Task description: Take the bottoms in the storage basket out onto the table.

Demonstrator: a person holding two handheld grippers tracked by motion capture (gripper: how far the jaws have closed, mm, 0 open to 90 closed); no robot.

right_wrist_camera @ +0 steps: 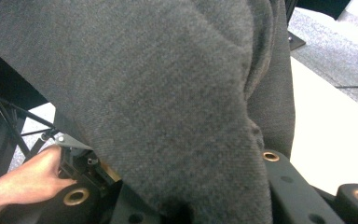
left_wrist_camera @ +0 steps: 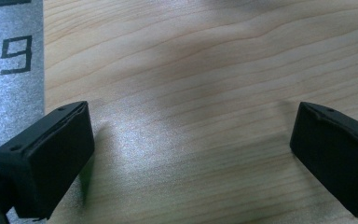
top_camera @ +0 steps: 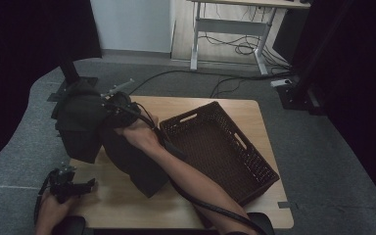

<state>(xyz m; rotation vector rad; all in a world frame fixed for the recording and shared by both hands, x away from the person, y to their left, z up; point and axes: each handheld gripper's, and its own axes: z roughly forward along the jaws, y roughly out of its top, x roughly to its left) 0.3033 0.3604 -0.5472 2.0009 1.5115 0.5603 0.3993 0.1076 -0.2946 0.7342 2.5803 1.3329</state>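
The right hand-held gripper (top_camera: 108,108) grips dark grey cloth (top_camera: 127,156) lifted beside a woven basket (top_camera: 247,169). The left hand-held gripper (top_camera: 81,186) rests open on the wooden surface (top_camera: 122,205).

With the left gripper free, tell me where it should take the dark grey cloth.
Probably the low corner of the dark grey cloth lying on the table, approached from the left gripper, whose jaws stand open just to its left. The right gripper already holds the upper bunch, so that hanging end is free.

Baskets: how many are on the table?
1: a dark woven basket on the table's right half, beside the dark cloth held in the right gripper.
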